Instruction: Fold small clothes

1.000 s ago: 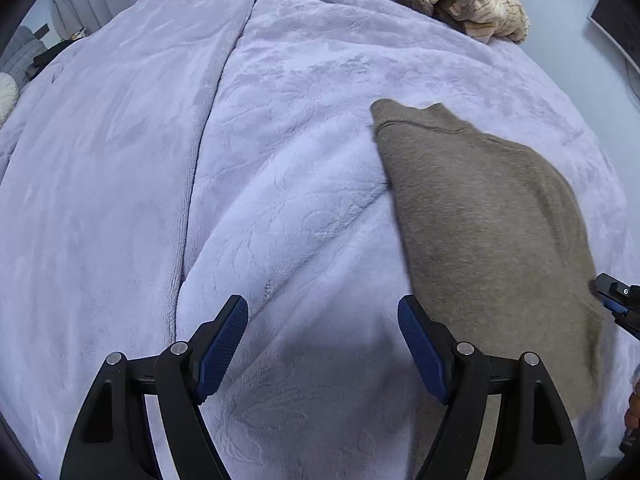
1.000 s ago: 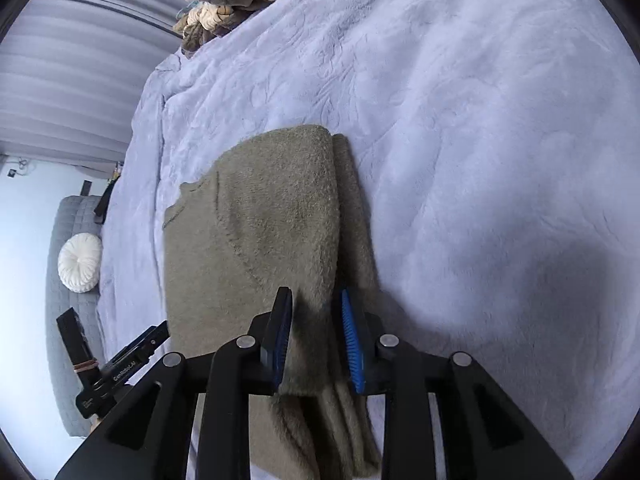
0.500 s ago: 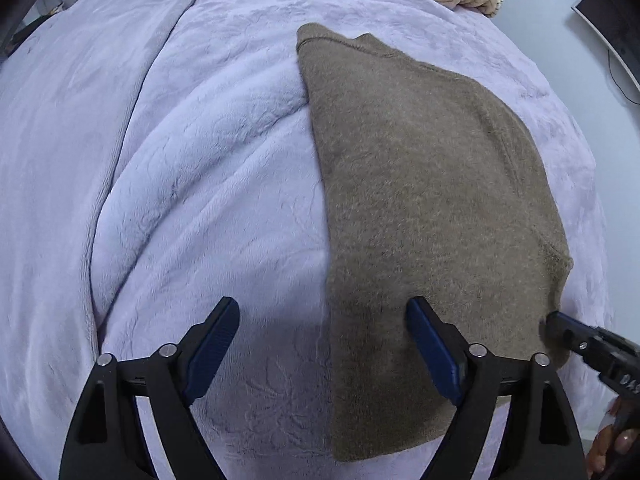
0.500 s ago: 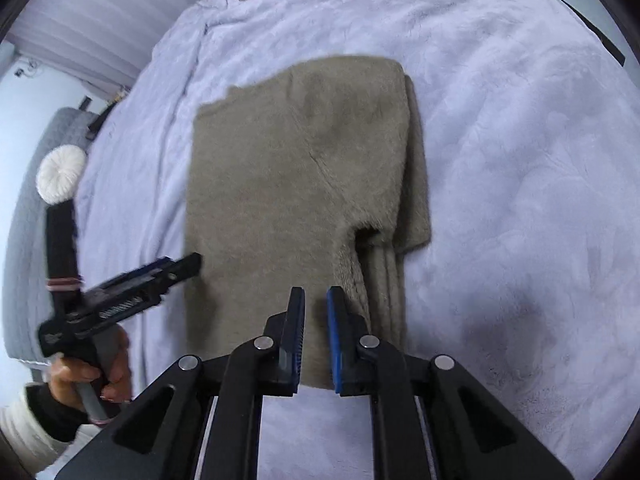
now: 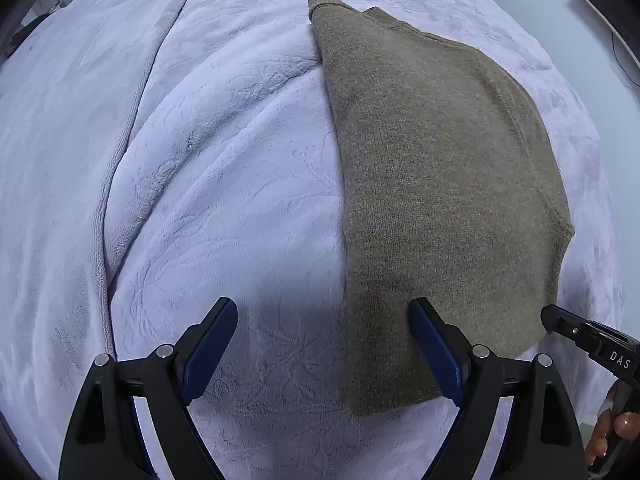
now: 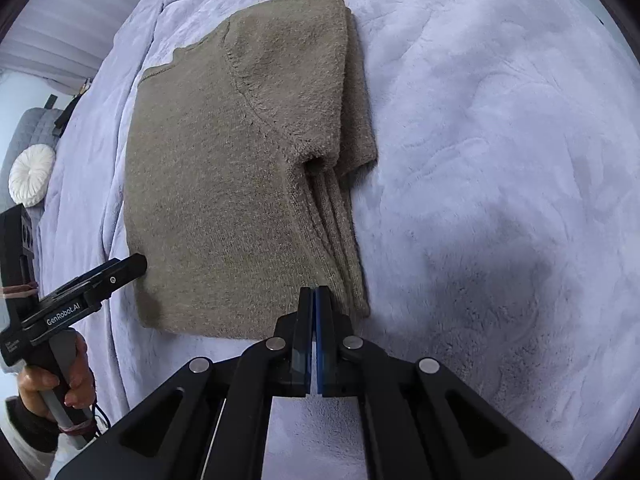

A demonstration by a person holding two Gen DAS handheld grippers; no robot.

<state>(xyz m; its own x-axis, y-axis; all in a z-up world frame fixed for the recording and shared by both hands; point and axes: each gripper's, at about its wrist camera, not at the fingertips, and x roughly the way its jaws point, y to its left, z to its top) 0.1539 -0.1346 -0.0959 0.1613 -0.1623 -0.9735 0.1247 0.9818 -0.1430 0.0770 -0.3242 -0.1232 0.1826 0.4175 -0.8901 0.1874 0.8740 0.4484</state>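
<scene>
Lying flat on the lilac blanket (image 5: 224, 184), the brown sweater (image 6: 224, 184) is half folded. The right gripper (image 6: 313, 300) has just pressed its jaws together on nothing (it holds no cloth), while the left gripper (image 5: 324, 344) stands spread over the near hem, probably ready for the next fold.

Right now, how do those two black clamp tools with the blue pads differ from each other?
The left gripper has its jaws spread wide, with the near left edge of the brown sweater and bare lavender blanket showing between them; the right gripper has its jaws pressed together, and they appear to hold nothing. The left one is at the sweater's near left corner, the right one at its near right corner. Both are hand-held, black with blue pads, pointing steeply down.
</scene>
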